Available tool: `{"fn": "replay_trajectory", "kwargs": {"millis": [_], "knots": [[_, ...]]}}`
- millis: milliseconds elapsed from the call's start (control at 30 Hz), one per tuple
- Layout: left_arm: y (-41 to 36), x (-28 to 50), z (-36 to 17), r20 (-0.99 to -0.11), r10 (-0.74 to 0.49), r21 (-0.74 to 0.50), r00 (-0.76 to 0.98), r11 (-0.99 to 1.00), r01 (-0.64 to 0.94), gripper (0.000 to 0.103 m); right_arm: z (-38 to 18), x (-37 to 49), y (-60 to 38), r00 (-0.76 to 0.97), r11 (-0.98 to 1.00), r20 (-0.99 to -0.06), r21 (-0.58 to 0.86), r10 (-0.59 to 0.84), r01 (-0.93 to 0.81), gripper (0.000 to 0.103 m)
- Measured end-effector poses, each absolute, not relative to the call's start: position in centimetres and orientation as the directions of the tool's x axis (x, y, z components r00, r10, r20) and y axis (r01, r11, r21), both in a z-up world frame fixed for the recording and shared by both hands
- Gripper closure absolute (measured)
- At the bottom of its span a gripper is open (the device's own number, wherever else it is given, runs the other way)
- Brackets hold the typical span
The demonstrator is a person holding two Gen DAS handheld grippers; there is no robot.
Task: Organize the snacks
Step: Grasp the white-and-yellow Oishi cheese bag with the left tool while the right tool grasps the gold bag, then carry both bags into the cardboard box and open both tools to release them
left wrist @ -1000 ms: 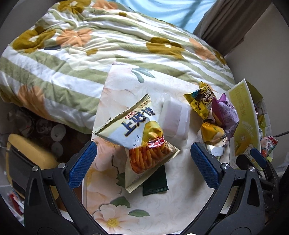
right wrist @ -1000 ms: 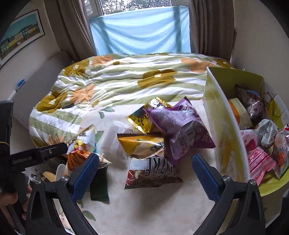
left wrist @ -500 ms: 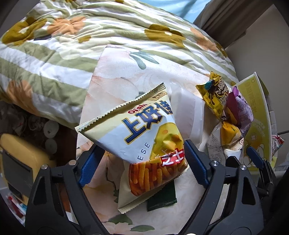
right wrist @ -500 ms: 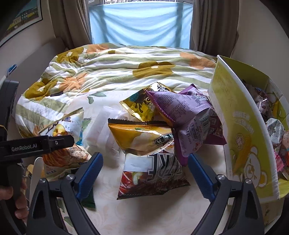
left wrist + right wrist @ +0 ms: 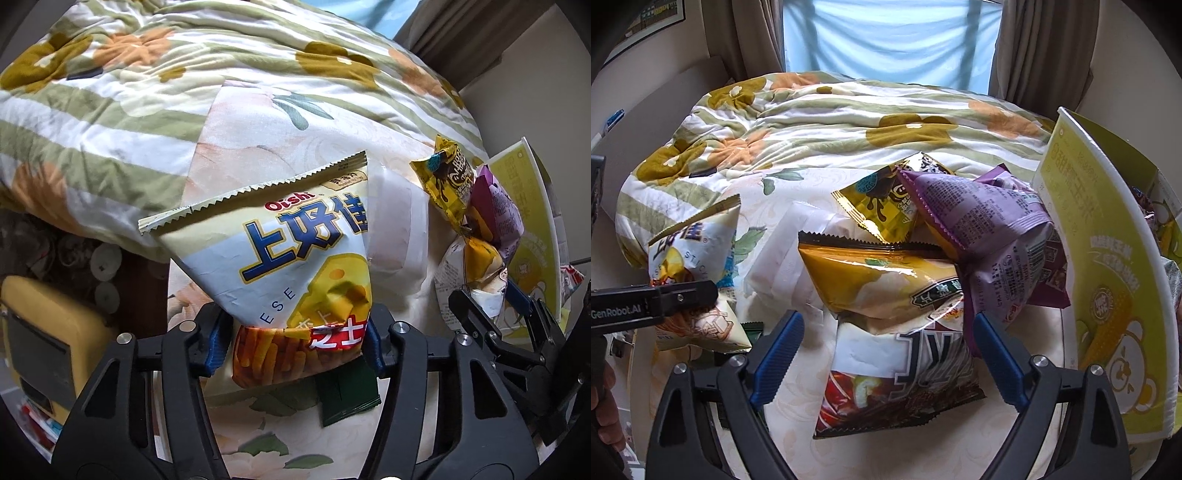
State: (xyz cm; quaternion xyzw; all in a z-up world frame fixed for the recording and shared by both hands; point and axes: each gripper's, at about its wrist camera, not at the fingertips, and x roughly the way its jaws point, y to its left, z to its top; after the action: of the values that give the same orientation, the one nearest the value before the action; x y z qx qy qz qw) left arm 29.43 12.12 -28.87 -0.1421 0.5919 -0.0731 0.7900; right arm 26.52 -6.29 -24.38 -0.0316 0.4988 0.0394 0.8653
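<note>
An Oishi cheese-stick bag (image 5: pixel 295 258) stands up off the floral tablecloth (image 5: pixel 258 133). My left gripper (image 5: pixel 293 345) is closing on its lower end, and both blue pads touch the crumpled foil. The right wrist view shows the same bag (image 5: pixel 698 251) beside the left gripper's black finger (image 5: pixel 653 299). My right gripper (image 5: pixel 888 356) is open, and a brown-red bag (image 5: pixel 897 384) lies between its pads. A gold bag (image 5: pixel 879 280), a purple bag (image 5: pixel 990 229) and a gold-teal packet (image 5: pixel 882 203) are piled behind it.
A yellow-green carton (image 5: pixel 1100 258) stands open at the right with snacks inside. A dark green packet (image 5: pixel 347 395) and a white packet (image 5: pixel 395 229) lie on the cloth. A flowered quilt (image 5: pixel 849 118) covers the bed behind. A person's hand (image 5: pixel 602 387) shows at the left.
The left gripper came down over the Oishi bag and its jaws closed in from wide open onto the bag. The right gripper sank toward the pile and its jaws narrowed a little.
</note>
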Motion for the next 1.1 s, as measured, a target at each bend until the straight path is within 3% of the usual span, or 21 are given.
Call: {"fn": "replay_trajectory", "kwargs": {"millis": [333, 467, 667, 1100], "knots": [[11.8, 28.5, -28.4, -0.917, -0.269, -0.289, 0.296, 0.957, -0.024, 0.05, -26.0, 27.7, -5.6, 0.465, 0.992, -0.884, -0.018, 0.041, -0.123, 0.018], [11.3, 28.1, -28.1, -0.916, -0.263, -0.277, 0.305, 0.961, -0.004, 0.049, -26.6, 28.0, -5.8, 0.441, 0.992, -0.897, -0.021, 0.037, -0.125, 0.034], [11.4, 27.2, -27.3, -0.91, -0.269, -0.285, 0.316, 0.959, -0.005, 0.05, -26.0, 27.3, -5.5, 0.432, 0.99, -0.901, -0.013, 0.051, -0.143, 0.049], [9.3, 24.8, -21.1, -0.888, -0.278, -0.269, 0.365, 0.96, 0.077, 0.049, -18.6, 23.8, -6.5, 0.495, 0.984, -0.853, 0.114, 0.167, -0.136, 0.05]]}}
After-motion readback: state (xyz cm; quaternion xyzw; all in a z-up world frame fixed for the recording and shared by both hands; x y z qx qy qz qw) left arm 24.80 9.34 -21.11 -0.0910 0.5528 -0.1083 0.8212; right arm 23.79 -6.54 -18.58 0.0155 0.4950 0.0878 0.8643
